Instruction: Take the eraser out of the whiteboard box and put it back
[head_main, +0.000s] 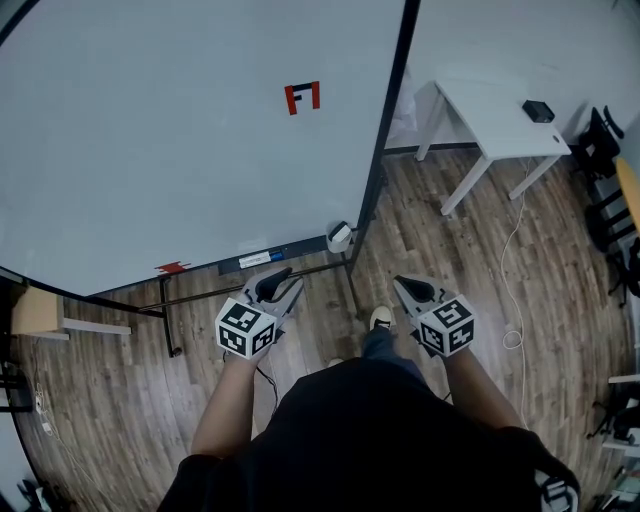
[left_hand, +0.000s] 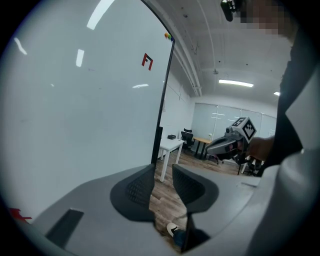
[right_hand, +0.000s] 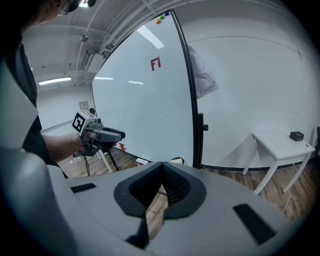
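A small white-and-black whiteboard box (head_main: 340, 237) sits at the right end of the whiteboard's tray (head_main: 285, 256); it also shows as a pale shape (right_hand: 176, 161) by the board's frame. I cannot make out the eraser. My left gripper (head_main: 283, 280) hovers below the tray, left of the box, jaws slightly open with nothing between them (left_hand: 162, 172). My right gripper (head_main: 402, 284) is held lower right of the box, apart from it, jaws shut and empty (right_hand: 162, 167). Each gripper shows in the other's view: the right gripper (left_hand: 232, 142), the left gripper (right_hand: 102, 135).
The big whiteboard (head_main: 180, 130) carries a red magnet (head_main: 302, 97) and stands on a black frame (head_main: 375, 170) with floor legs. A white table (head_main: 495, 115) with a small black object (head_main: 538, 110) stands at right, a white cable (head_main: 512, 335) lies on the floor, and my shoe (head_main: 381, 318) is between the grippers.
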